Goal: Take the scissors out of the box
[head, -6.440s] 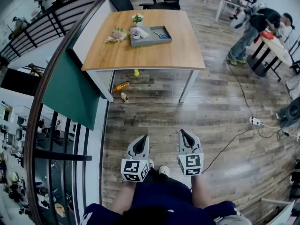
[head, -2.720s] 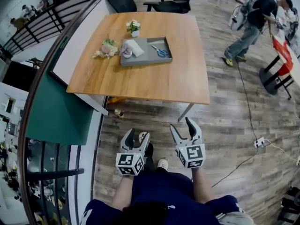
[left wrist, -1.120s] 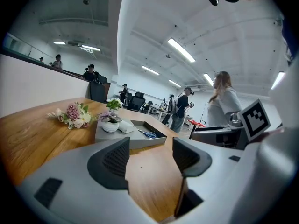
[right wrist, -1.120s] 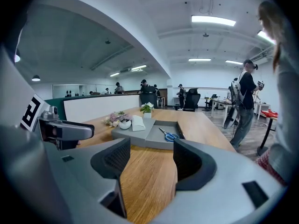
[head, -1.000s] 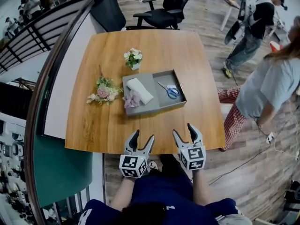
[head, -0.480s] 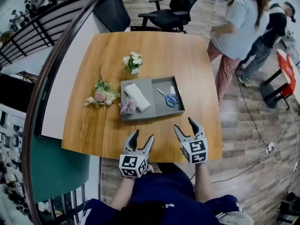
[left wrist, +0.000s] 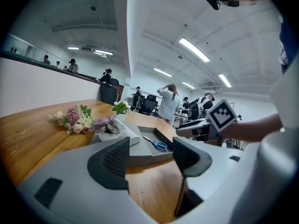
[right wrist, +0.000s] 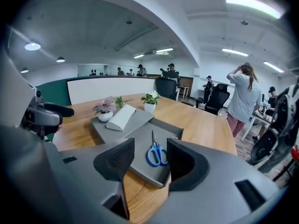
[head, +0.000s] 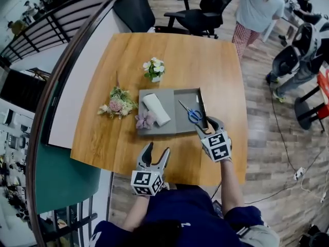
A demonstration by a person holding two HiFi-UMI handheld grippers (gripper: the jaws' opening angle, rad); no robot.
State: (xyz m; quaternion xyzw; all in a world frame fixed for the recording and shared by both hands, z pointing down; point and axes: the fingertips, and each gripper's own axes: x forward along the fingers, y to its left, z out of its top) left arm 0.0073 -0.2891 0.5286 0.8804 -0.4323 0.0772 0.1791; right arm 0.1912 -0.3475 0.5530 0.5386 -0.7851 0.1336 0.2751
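The scissors point(head: 191, 113) have blue handles and lie flat in the right compartment of a grey box point(head: 169, 133) on the wooden table. My right gripper point(head: 209, 123) hovers at the box's near right corner. Its jaws are closing with nothing between them, and the scissors point(right wrist: 155, 152) lie just ahead, past the box wall point(right wrist: 145, 173). Near the table's front edge, left of the box, my left gripper point(head: 156, 156) is open and empty. Its own view shows the scissors point(left wrist: 156, 144) farther off.
A white roll point(head: 156, 108) and a small purple flower point(head: 145, 120) sit in the box's left part. A bouquet point(head: 117, 104) and a potted white flower point(head: 154, 69) stand left of and behind it. Office chairs point(head: 203, 9) and people point(head: 255, 6) are beyond the table.
My right gripper has moved forward over the table to the box's near right corner, and its jaws have narrowed. The left gripper crept forward a little. A person walked off toward the back.
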